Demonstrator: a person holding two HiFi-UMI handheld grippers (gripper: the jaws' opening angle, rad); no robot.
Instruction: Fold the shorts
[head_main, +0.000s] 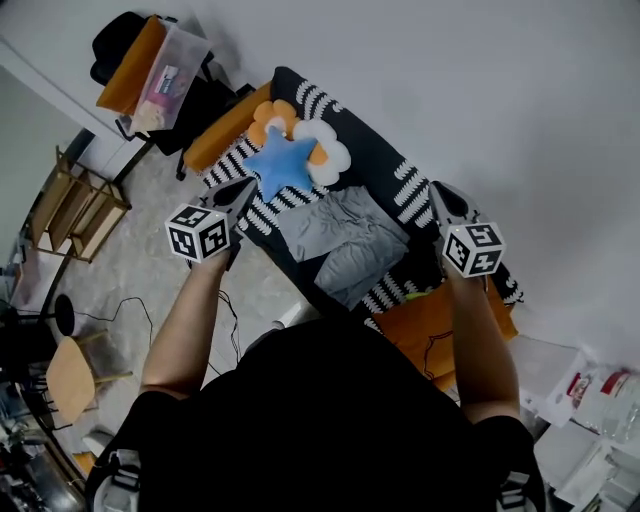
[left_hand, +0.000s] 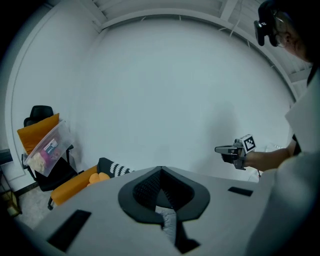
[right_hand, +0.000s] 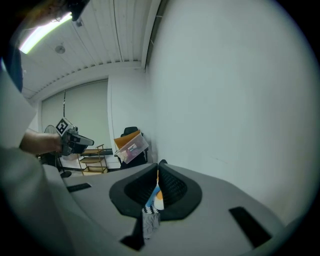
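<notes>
Two grippers are out in front of you, one in each hand, and both have their jaws pressed together with nothing caught in them. Your left gripper hangs over the left edge of the bed, and your right gripper hangs over its right side close to the wall, so the two are well apart. Between them the grey shorts lie spread out and a little rumpled on the bed's black, white-striped cover, and neither gripper touches them. Just past the shorts, near your left gripper's tip, a blue star pillow rests partly on top of a white and orange flower-shaped cushion. Beyond those, a long orange bolster lies along the bed's far end. Further off, a black chair carries an orange cushion and a clear plastic bag, and a wooden shelf stands on the floor to its left
</notes>
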